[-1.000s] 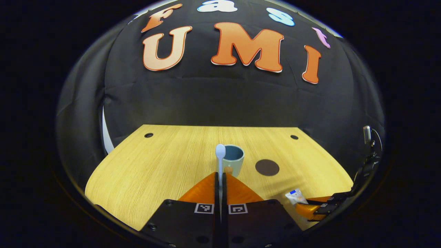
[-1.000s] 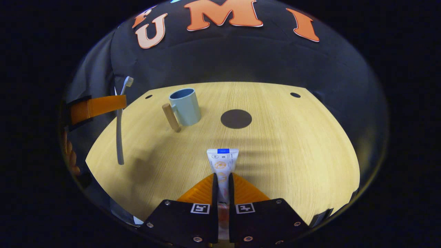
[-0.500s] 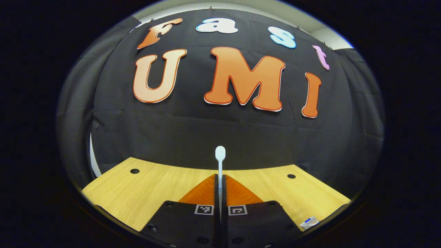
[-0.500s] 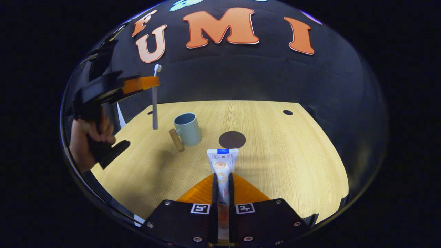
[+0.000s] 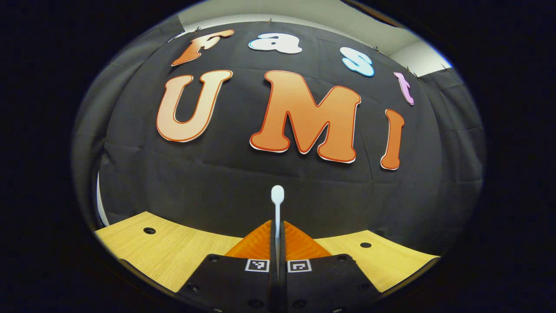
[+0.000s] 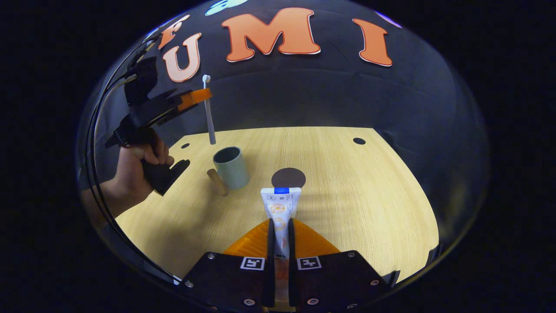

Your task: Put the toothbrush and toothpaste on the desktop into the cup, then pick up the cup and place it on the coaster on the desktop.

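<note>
Left gripper view: left tongs (image 5: 277, 232) clenched on toothbrush (image 5: 277, 204), bristle head forward, above tabletop (image 5: 173, 243); right gripper view: right tongs (image 6: 280, 230) clenched on toothpaste tube (image 6: 280, 204); toothbrush (image 6: 209, 114) near upright, lower end above and slightly behind blue cup (image 6: 231, 167); left tongs (image 6: 196, 96) nearer; coaster (image 6: 288, 178) just beside.

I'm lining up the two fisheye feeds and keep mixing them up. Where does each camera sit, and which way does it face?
Left gripper view: rides the left gripper, raised and level, facing the booth wall over the desk's far edge; its fingers clamp the toothbrush.
Right gripper view: rides the right gripper, looking down across the desk at the cup and coaster; its fingers clamp the toothpaste; the hand shows too.
Shared: desk, toothbrush, left gripper.
</note>
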The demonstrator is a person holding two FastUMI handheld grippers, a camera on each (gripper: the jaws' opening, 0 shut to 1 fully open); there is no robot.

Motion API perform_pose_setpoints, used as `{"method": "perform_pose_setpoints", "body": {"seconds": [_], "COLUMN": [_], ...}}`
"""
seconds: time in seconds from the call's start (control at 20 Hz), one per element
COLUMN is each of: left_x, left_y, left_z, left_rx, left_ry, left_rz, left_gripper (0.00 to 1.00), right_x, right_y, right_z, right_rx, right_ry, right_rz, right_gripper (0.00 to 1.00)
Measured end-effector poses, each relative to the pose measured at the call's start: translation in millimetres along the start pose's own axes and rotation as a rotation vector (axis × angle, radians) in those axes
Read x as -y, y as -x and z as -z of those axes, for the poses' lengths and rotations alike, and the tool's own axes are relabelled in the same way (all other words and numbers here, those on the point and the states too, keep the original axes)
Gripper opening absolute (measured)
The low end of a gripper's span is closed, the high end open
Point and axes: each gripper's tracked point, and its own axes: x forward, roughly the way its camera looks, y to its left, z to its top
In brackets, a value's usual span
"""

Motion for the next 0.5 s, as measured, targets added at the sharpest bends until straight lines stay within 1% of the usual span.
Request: {"method": "perform_pose_setpoints", "body": {"seconds": [0.2, 0.4, 0.45, 0.5], "left_x": [-2.6, -1.8, -0.5, 0.5], "left_y": [-16.4, -19.0, -18.5, -16.5], "left_z": [18.0, 26.4, 29.3, 30.6], "left_rx": [-0.026, -0.047, -0.052, -0.055], "left_ry": [0.002, 0.02, 0.024, 0.034], "left_rz": [-0.002, 0.001, 0.002, 0.012], "left_gripper": [0.0, 0.01, 0.02, 0.08], "right_x": [-3.0, 0.0, 0.4, 0.6], "right_y": [-4.1, -7.1, -6.0, -6.7], "right_z": [-4.1, -9.3, -11.0, -11.4], "right_rx": [-0.005, -0.003, -0.001, -0.001], "right_ry": [-0.003, -0.011, -0.013, -0.013], "right_rz": [-0.004, 0.01, 0.014, 0.017], "right_gripper": [0.13, 0.12, 0.13, 0.12]}}
